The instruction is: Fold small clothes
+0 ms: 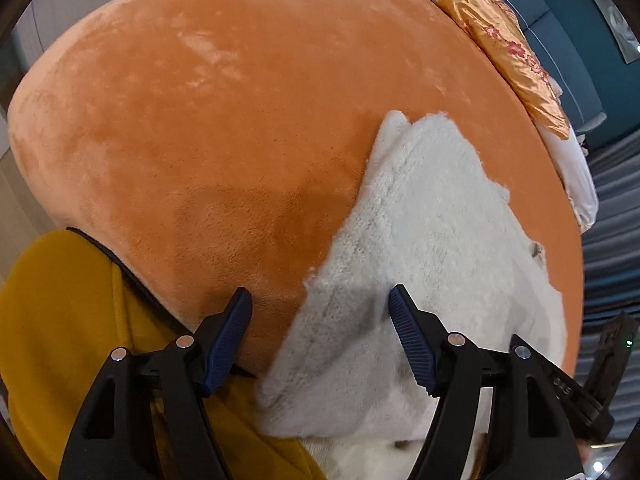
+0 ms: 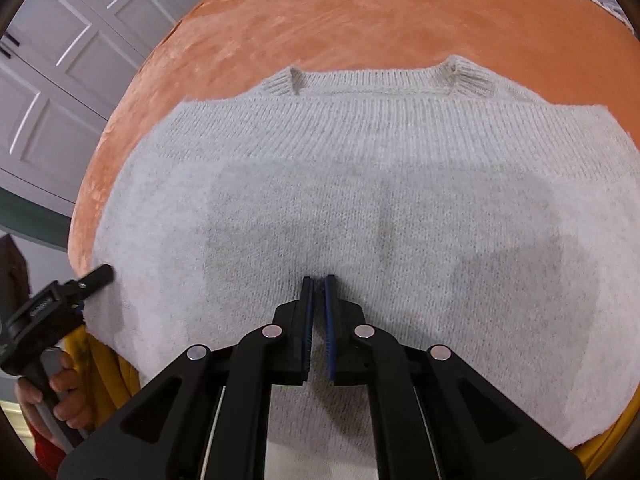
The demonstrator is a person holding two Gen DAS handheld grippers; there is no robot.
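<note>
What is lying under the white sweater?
The white sweater lies on an orange plush blanket. At its near edge, yellow fabric shows beneath it. Whatever else is under its middle is covered.

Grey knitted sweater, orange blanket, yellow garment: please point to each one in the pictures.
grey knitted sweater point(image 2: 360, 152), right wrist view, on its knitted body below the collar.
orange blanket point(image 1: 240, 100), left wrist view, on its bare plush surface.
yellow garment point(image 1: 52, 300), left wrist view, on its fabric.

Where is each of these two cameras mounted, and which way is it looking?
Left wrist: sits on the left gripper, looking steeply down past its open fingers at the sweater's edge on the orange blanket.
Right wrist: sits on the right gripper, shut, looking down onto the sweater; a hand shows.
Shared: sweater, blanket, yellow cloth.
</note>
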